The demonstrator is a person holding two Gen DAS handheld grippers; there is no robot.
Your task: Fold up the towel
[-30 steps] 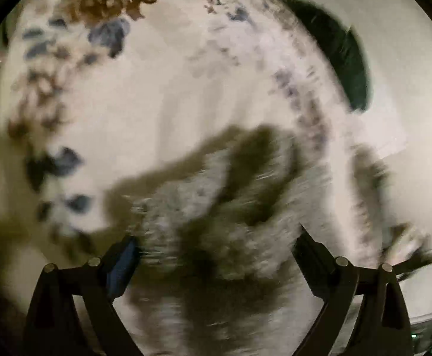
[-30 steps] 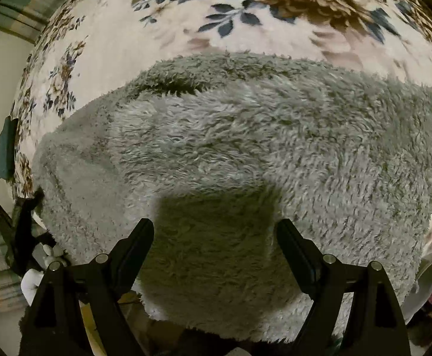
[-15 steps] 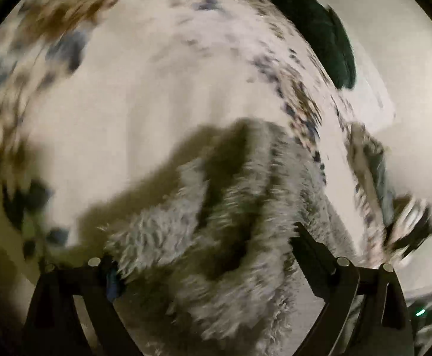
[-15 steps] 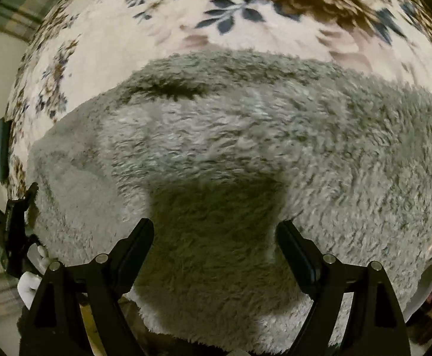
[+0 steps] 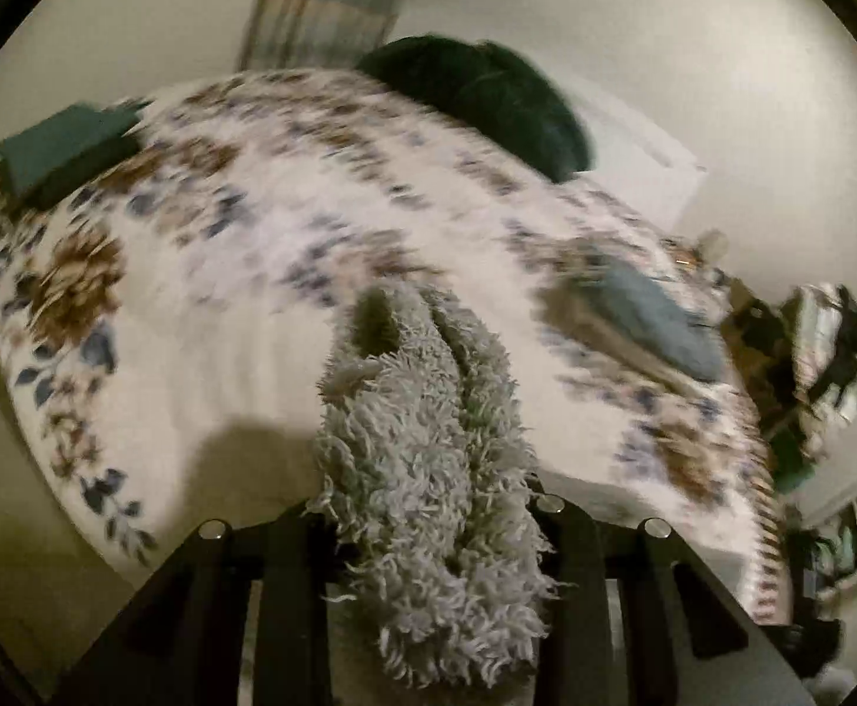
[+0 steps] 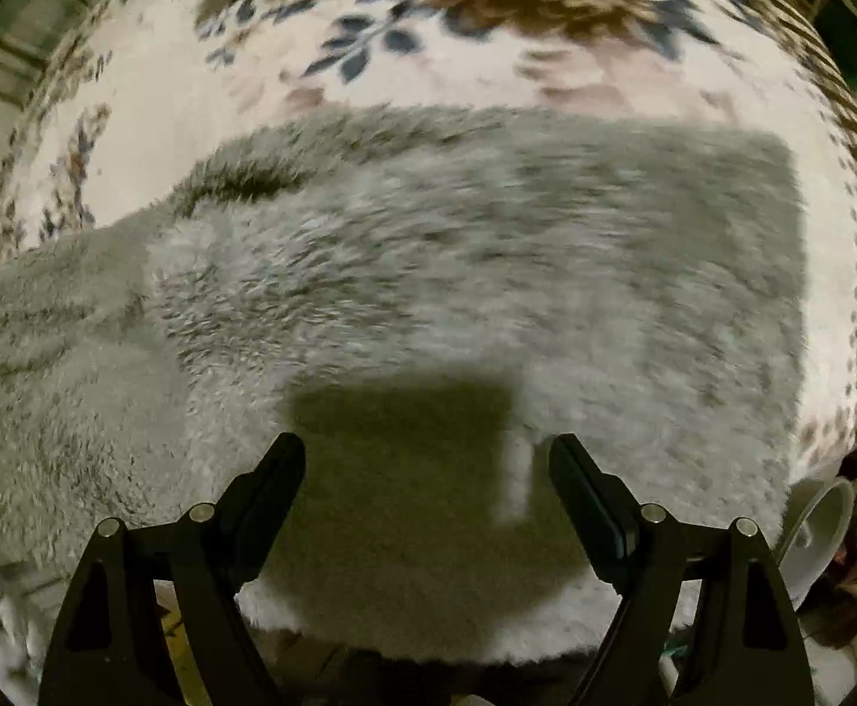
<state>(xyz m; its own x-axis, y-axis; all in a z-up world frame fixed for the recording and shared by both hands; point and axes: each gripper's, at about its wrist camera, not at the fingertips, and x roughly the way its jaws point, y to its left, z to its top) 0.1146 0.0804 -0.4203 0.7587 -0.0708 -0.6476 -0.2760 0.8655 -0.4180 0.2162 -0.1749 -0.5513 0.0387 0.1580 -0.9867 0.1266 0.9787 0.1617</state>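
Left wrist view: left gripper (image 5: 428, 535) pinches a bunched edge of the grey towel (image 5: 422, 470), raised over the floral bedspread (image 5: 205, 306). Right gripper (image 6: 427, 470) hovers wide open, empty, above the towel (image 6: 487, 270) spread flat. Folding looks barely begun; no completed fold shows.

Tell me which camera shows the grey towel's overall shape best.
The right wrist view. There the towel lies spread over the flowered bedspread, its far edge and right corner visible, beyond the open right gripper. The left wrist view shows only a bunched, shaggy part of it clamped in the left gripper.
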